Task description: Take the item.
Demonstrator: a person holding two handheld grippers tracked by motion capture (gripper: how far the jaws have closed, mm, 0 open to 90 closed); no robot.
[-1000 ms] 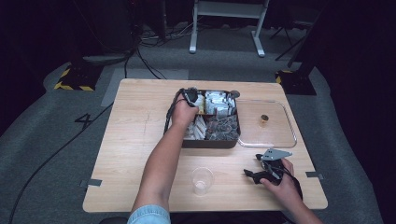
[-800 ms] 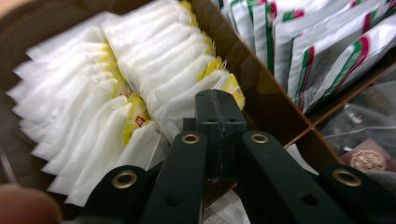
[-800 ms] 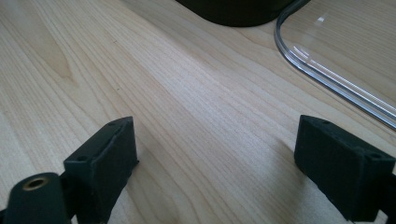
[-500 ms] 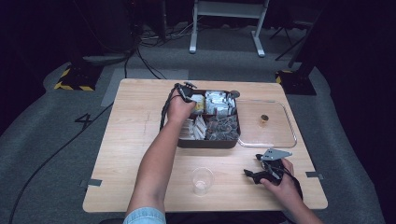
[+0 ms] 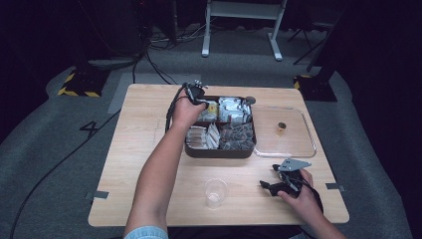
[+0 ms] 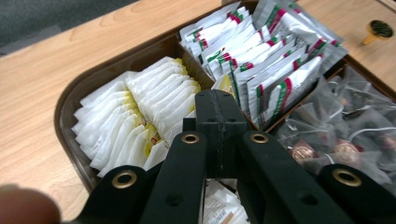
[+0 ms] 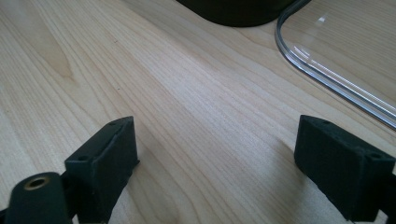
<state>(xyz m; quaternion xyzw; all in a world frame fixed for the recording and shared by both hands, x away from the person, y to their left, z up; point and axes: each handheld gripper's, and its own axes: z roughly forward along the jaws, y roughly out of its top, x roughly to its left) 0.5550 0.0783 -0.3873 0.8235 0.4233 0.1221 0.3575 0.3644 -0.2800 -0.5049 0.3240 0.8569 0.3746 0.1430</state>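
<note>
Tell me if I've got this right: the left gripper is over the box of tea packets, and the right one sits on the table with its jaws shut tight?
Not quite. The right gripper rests on the table with its jaws wide apart, bare wood between them, as the right gripper view shows. The left gripper is indeed over the box of packets.

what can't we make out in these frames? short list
- Left gripper, left gripper view: jaws pressed together above the white sachets; whether a sachet is pinched can't be told, the jaws hide the contact.
- Sachet print, high view: too small to read in the tray.
- Clear lid, right gripper view: cut off by the top and right edges.
- Plastic cup, high view: contents unclear.
</note>
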